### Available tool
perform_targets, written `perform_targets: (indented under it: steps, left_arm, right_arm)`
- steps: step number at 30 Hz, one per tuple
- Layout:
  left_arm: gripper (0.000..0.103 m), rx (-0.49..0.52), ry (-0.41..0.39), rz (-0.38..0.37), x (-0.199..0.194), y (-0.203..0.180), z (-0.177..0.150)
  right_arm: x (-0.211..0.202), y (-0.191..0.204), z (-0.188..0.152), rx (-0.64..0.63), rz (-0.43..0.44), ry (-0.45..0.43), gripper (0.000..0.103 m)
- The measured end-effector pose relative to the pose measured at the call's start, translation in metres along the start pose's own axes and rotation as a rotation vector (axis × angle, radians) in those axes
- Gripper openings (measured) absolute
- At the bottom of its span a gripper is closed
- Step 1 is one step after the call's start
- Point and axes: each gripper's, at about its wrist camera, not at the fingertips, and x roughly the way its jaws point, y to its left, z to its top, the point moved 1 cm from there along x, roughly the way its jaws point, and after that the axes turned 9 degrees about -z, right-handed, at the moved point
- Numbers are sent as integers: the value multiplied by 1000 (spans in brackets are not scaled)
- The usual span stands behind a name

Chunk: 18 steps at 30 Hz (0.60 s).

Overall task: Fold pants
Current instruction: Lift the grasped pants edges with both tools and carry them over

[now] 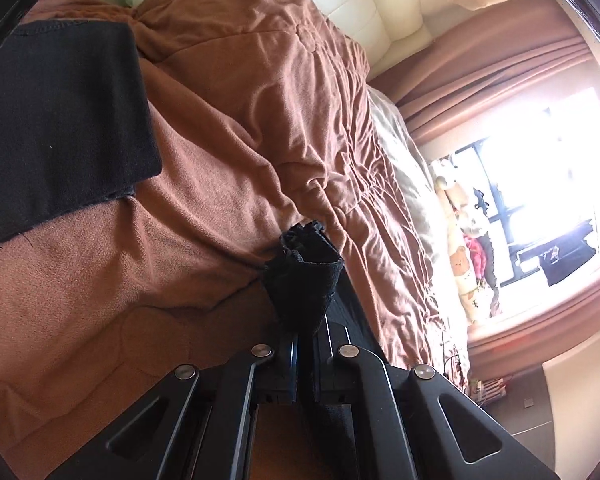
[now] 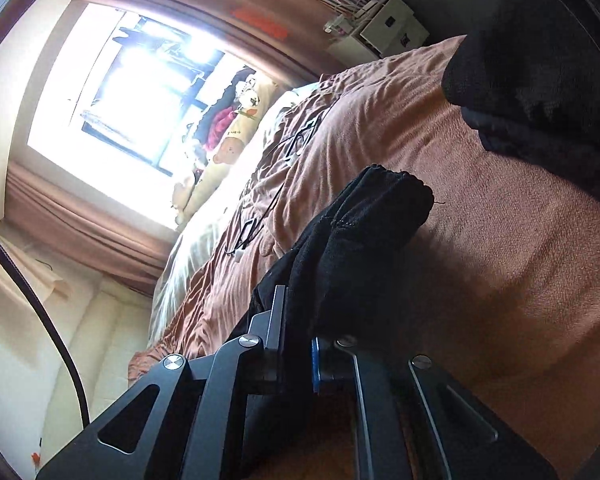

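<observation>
Holding the pants in both grippers, I am lifting one end of them off the bed (image 1: 227,128). My left gripper (image 1: 304,344) is pinching a bunched bit of the black pants (image 1: 304,280), and its two fingers are pressed close on the cloth. My right gripper (image 2: 306,344) is pinching another bunch of the pants (image 2: 364,232), with a hem edge sticking up above it. More of the pants is lying flat on the brown blanket, off at the side of each view (image 1: 59,120).

I think I am carrying this end over to lay it on the flat part. To do that well, I am keeping both grippers level and the same way apart, so the cloth stays smooth. I am not letting go until the edges line up.

I am not seeing any words or labels I can read.
</observation>
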Motion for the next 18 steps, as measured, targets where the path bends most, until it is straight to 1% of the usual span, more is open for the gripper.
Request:
perform_targets:
  steps: [4,7,13,18]
  left_arm:
    - [5,22,-4,2,-20,-5,-1]
    - [5,36,8,12,-36,-3,-6]
    - [5,36,13,18,-72,12,-14]
    - [5,39,10,18,-104,27,-21]
  right_arm:
    - [-17,-2,0,-5,-2,3,6]
    - [-29,-5,-5,-22,-11,13,6]
    - [-66,-12,-16,-41,-30,33,6]
    - [-98,-20,-25,-52,-38,29,6]
